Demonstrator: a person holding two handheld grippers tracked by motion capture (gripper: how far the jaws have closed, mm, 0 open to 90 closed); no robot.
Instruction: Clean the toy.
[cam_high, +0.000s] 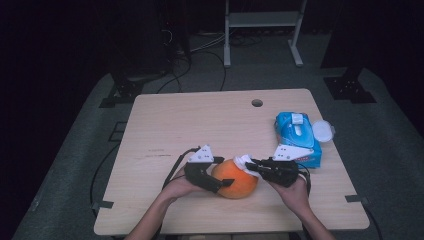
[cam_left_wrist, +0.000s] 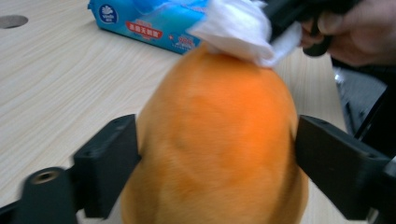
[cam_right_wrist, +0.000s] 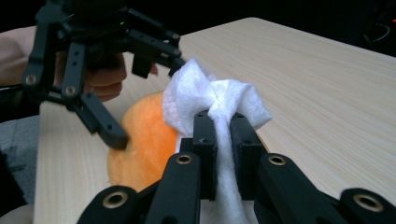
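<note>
An orange fruit (cam_high: 235, 181) lies on the wooden table (cam_high: 175, 125) near its front edge. My left gripper (cam_high: 224, 172) straddles it from the left, open: in the left gripper view the fruit (cam_left_wrist: 219, 140) spans the whole gap between the jaws, which stand close at its sides. My right gripper (cam_high: 250, 167) comes in from the right, shut on a crumpled white wipe (cam_right_wrist: 196, 93). The wipe (cam_left_wrist: 238, 28) rests on the fruit's far end. In the right gripper view the left gripper (cam_right_wrist: 148, 101) reaches over the fruit (cam_right_wrist: 140, 135), one jaw at its side.
A blue pack of wet wipes (cam_high: 296, 134) lies at the right of the table, a white round lid (cam_high: 322, 131) beside it. A cable hole (cam_high: 257, 102) sits near the far edge. Bare wood stretches across the left and far parts.
</note>
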